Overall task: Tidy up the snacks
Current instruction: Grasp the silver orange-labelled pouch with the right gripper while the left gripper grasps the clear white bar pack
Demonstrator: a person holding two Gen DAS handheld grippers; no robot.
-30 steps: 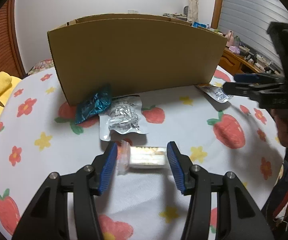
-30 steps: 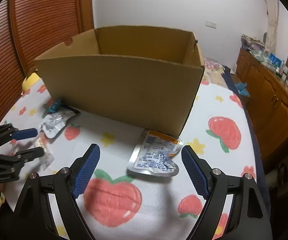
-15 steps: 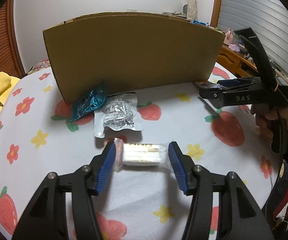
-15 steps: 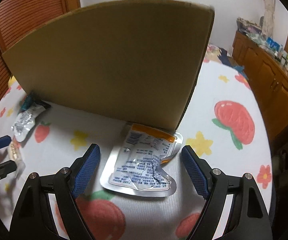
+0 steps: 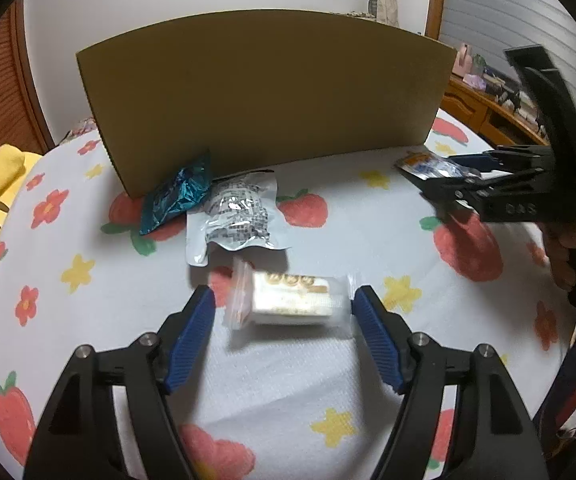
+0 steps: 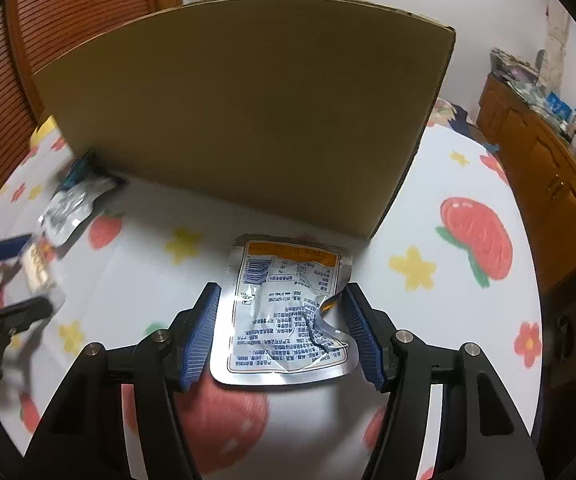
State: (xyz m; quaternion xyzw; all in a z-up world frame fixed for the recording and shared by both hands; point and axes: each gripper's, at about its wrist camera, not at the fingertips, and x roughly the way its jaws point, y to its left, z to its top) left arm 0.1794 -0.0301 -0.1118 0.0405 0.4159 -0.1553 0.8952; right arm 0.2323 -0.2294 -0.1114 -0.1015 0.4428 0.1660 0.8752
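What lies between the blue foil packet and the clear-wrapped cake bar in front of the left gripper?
In the left wrist view, a silver foil pouch lies between the blue foil packet and the clear-wrapped cake bar, its upper corner tucked under the blue packet.

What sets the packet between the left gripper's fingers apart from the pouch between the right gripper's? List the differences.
The clear-wrapped cake bar is a thick cream block; the silver pouch is flat crinkled foil.

The bar's wrapper shows its contents and a gold pattern; the pouch is opaque, with blue print and an orange band.

The bar lies away from the cardboard box; the pouch lies near the box's corner.

Both lie on the tablecloth, framed by open jaws.
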